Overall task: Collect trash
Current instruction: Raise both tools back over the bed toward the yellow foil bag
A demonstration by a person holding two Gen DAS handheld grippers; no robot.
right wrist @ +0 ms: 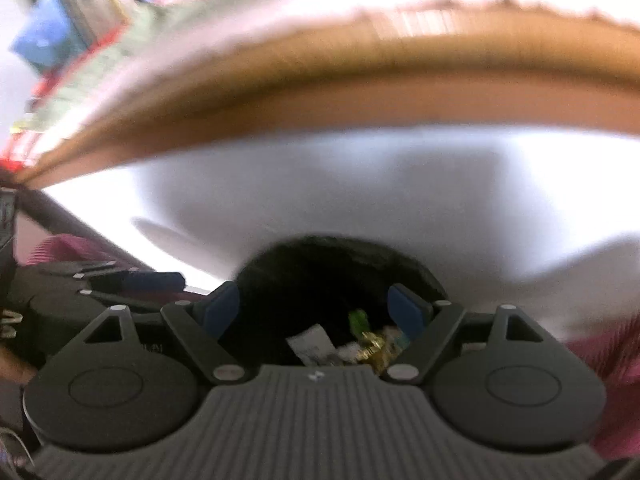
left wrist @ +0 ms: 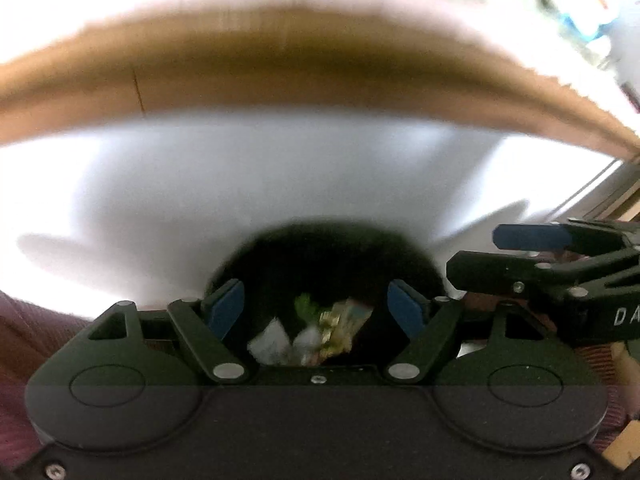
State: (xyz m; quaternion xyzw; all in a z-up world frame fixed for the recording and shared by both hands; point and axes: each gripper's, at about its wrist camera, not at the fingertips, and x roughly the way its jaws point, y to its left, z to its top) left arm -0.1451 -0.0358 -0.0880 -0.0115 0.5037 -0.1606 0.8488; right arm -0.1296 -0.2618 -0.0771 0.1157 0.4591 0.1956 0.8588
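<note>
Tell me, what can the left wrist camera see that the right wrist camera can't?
Only the left wrist view shows the right tool reaching in from the side, and blurry blue-and-white things far away. Only the right wrist view shows the left tool at its side, and blurry red and green clutter. Both show a white table, a brown cardboard strip, and a black bin holding trash. Both tools are open.

A small heap of trash (left wrist: 316, 332) is lying inside the black bin (left wrist: 320, 256), down on its dark floor: white crumpled paper (right wrist: 314, 344), a green scrap (right wrist: 357, 317) and a shiny gold wrapper (right wrist: 374, 346) are sitting bunched together, blurred.
</note>
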